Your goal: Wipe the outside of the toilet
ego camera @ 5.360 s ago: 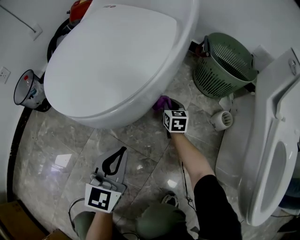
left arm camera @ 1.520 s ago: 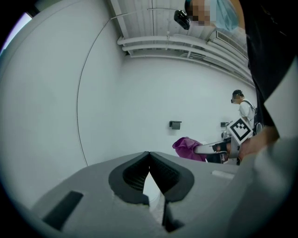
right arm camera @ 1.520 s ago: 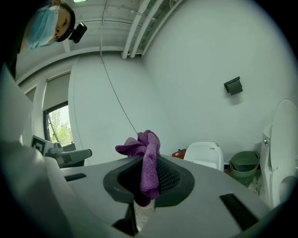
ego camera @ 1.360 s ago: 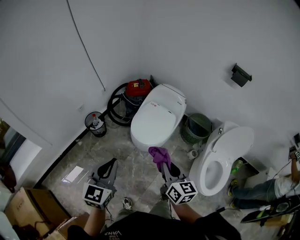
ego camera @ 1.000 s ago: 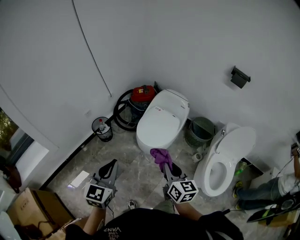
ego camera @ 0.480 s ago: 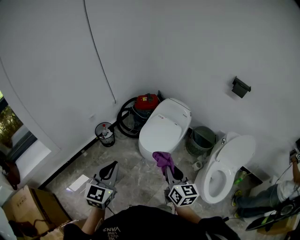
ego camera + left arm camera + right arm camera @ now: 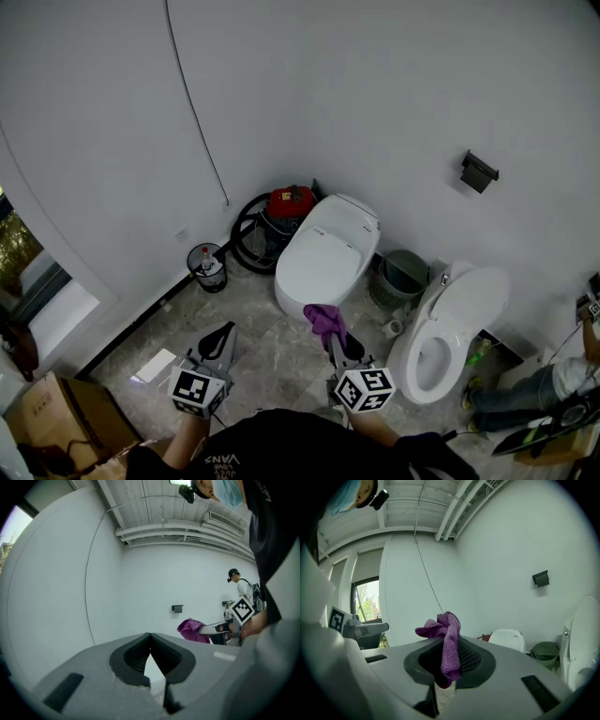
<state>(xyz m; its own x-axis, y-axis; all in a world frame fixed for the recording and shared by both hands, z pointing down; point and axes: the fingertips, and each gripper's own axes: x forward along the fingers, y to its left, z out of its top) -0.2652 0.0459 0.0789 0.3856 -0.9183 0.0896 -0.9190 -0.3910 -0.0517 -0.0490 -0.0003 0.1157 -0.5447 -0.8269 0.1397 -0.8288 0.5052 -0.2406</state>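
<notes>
Pinching a purple cloth by its middle, the right claw lets the loose end bunch above its tips. The toilet, lid down, stands ahead of this claw and apart from it. The left claw, off to the left of the other, is pressed together tip to tip with nothing between; print on the toilet's lid is too small to read.

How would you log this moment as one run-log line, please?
right gripper: shut on cloth | left gripper: shut, empty | toilet: lid down, no contact
</notes>
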